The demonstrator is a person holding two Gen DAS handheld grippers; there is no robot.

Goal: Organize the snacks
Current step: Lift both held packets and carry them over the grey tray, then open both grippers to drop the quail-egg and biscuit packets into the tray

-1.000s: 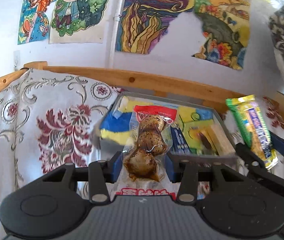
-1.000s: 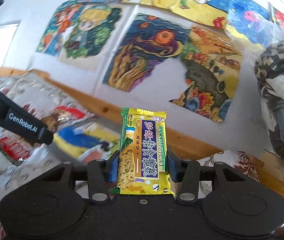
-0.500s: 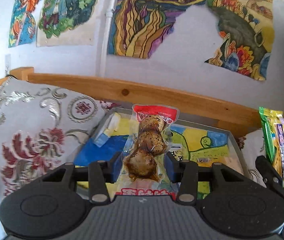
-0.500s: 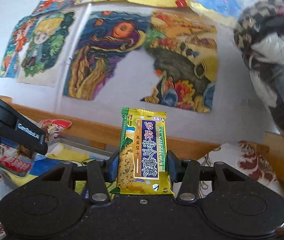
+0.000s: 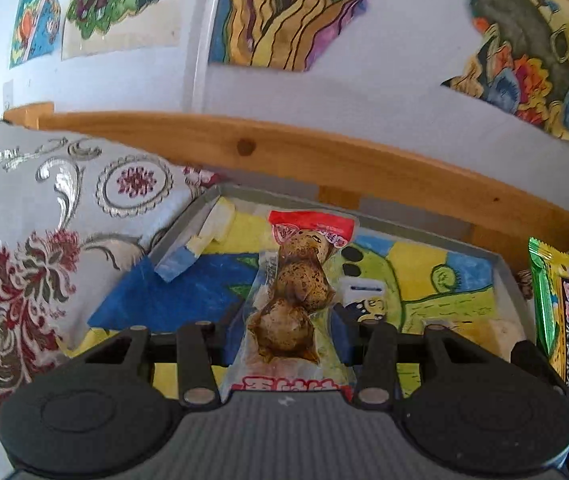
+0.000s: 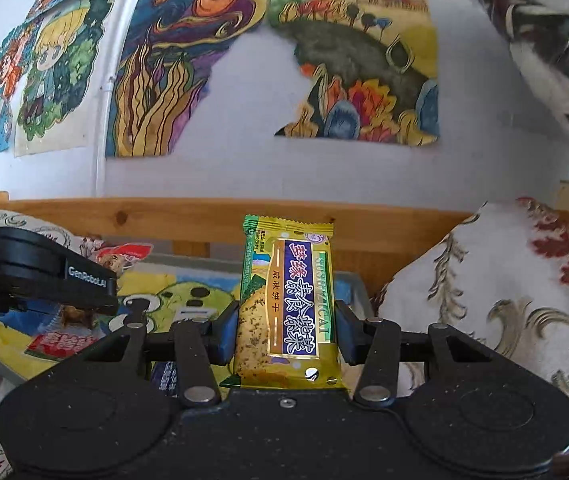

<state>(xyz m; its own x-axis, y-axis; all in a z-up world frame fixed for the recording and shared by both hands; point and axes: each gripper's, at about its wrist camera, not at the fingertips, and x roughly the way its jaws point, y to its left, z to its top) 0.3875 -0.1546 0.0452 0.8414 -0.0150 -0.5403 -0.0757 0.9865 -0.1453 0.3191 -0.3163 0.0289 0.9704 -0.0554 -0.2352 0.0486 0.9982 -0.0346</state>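
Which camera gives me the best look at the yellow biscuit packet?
The right wrist view: the yellow biscuit packet sits centred and face-on in the right gripper, label readable. The left wrist view catches it only edge-on at the right margin.

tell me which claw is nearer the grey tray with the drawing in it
Left. The left claw, shut on the egg pack, hangs over the grey tray; the right claw sits at its right edge.
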